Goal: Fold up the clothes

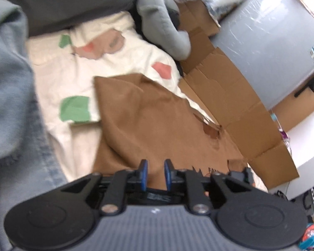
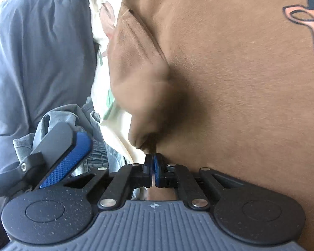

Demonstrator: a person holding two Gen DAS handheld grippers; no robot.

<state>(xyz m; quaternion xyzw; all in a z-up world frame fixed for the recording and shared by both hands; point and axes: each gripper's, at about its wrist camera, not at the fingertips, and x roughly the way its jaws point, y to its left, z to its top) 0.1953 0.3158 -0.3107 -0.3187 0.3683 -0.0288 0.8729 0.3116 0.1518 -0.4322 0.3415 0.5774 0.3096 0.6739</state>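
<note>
The right gripper [image 2: 152, 163] has its jaws pinched on a fold of the brown shirt [image 1: 157, 125] spread over the cream sheet [image 1: 52, 67], while the left gripper [image 1: 156, 172], jaws slightly parted and seemingly empty, hovers at the hem, so the fold looks mid-way and next needs carrying that edge across.

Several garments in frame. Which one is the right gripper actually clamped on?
The brown T-shirt, the one with the printed graphic: the right gripper has its jaws shut on a bunched fold. The denim and grey garment lie beside it, untouched.
</note>
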